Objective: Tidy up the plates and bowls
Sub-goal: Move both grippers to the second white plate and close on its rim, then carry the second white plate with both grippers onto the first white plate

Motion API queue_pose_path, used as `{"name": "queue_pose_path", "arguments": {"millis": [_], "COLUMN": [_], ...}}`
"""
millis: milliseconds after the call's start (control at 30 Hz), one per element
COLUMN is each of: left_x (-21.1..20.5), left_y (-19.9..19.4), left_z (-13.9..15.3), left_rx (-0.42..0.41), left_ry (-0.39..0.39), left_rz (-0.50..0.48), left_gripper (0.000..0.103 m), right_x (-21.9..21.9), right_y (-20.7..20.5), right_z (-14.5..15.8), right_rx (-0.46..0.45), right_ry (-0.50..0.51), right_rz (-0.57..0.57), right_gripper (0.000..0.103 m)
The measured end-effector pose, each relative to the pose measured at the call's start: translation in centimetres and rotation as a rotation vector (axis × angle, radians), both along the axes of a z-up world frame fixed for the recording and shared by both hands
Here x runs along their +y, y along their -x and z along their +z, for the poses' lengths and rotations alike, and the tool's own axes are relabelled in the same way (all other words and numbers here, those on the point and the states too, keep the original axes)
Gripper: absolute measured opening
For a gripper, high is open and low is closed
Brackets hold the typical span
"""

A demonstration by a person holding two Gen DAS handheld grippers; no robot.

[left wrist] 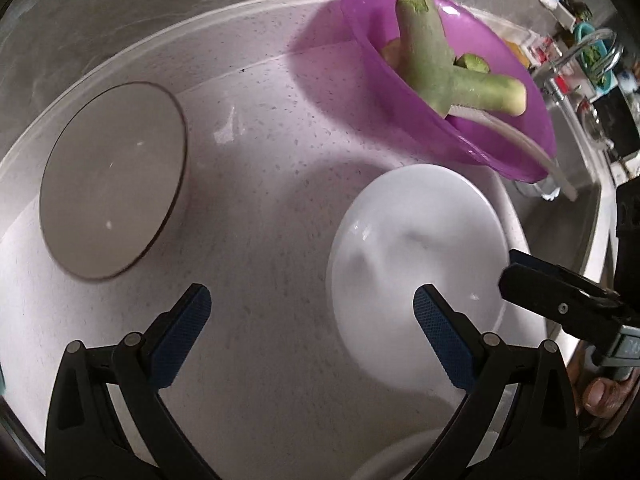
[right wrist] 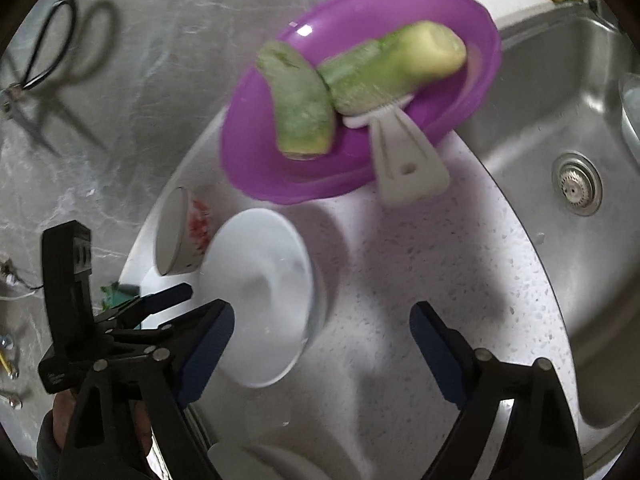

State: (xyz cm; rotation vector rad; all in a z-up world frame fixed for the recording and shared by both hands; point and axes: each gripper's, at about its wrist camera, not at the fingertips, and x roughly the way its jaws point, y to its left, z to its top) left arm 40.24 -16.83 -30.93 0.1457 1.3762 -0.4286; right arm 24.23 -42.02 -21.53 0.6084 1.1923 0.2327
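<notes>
I am looking down over a speckled white board (left wrist: 260,208) that lies on a grey marbled counter (left wrist: 120,12) beside a steel sink (right wrist: 560,120). My left gripper (left wrist: 312,332) hangs over the board with its jaws spread wide and nothing between them; its right blue pad sits above the near edge of a white bowl (left wrist: 412,256). My right gripper (right wrist: 324,350) is also released, jaws apart, with no earlier view to compare; its left pad is just beside the white bowl's rim, and I cannot tell whether it touches. The white bowl stands near the board's sink-side edge. A second bowl, pale grey inside with a dark rim (left wrist: 116,180), stands towards the board's opposite edge, well apart in the left view. At the board's far edge a purple plastic bowl (left wrist: 448,92) holds peeled green vegetable pieces (left wrist: 432,60) and a white peeler (right wrist: 404,160) whose handle sticks out over the rim. A faucet (left wrist: 580,52) rises beyond the sink. A black cable (right wrist: 52,44) loops on the counter.
</notes>
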Motion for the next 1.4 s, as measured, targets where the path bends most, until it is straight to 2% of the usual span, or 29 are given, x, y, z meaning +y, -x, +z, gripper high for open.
{"name": "queue_pose_path", "arguments": {"millis": [33,167,200,233,300,333,467,533,600,633,867,1000,1233,1400], "left_x": [0.0,-0.3,-0.3,-0.3,-0.3,-0.3,-0.8,-1.0,-1.4,-1.7,-1.7,-2.0,-1.2,-0.2], "left_y": [-0.2,-0.4,-0.3,-0.4,-0.6,-0.7,-1.1,-1.2,-1.2,-1.1,-0.9,0.0,2.3,6.3], "left_z": [-0.2,-0.9,-0.9,-1.2,-1.9,-2.2,-2.4,-2.3,-2.0,-2.0,-1.9,-0.8,3.5,7.1], "left_rx": [-0.008,-0.019,-0.023,-0.019,0.008,0.021,0.01,0.009,0.011,0.01,0.023,0.024,-0.02,-0.056], "left_ry": [-0.01,-0.028,-0.031,-0.031,-0.012,0.01,0.018,0.036,0.046,0.046,0.059,0.067,0.094,0.118], "left_rz": [-0.006,-0.018,-0.021,-0.027,-0.026,-0.025,-0.034,-0.044,-0.058,-0.066,-0.059,-0.049,-0.046,-0.044], "left_gripper": [0.102,0.1,0.093,0.075,0.051,0.051,0.047,0.032,0.022,0.019,0.016,0.016,0.016,0.016], "right_x": [0.1,0.7,0.8,1.0,1.3,1.4,1.7,1.7,2.0,2.3,1.8,1.9,1.8,2.6], "right_y": [-0.2,-0.9,-1.0,-1.3,-1.5,-1.6,-1.6,-1.5,-1.7,-1.7,-1.5,-1.6,0.0,2.6], "right_z": [-0.4,-1.1,-1.2,-1.6,-2.1,-2.4,-2.4,-2.4,-2.1,-1.9,-1.8,-1.3,2.3,5.5], "right_rx": [0.01,0.022,0.023,0.034,0.048,0.055,0.055,0.051,0.034,0.03,0.039,0.04,-0.011,-0.05], "right_ry": [0.004,0.012,0.013,0.012,0.018,0.015,0.017,0.01,0.008,0.019,0.02,0.018,0.021,0.021], "right_rz": [0.005,0.018,0.024,0.036,0.046,0.053,0.061,0.067,0.082,0.089,0.076,0.08,0.112,0.16], "right_gripper": [0.081,0.077,0.07,0.059,0.045,0.039,0.035,0.028,0.018,0.017,0.015,0.015,0.015,0.015]}}
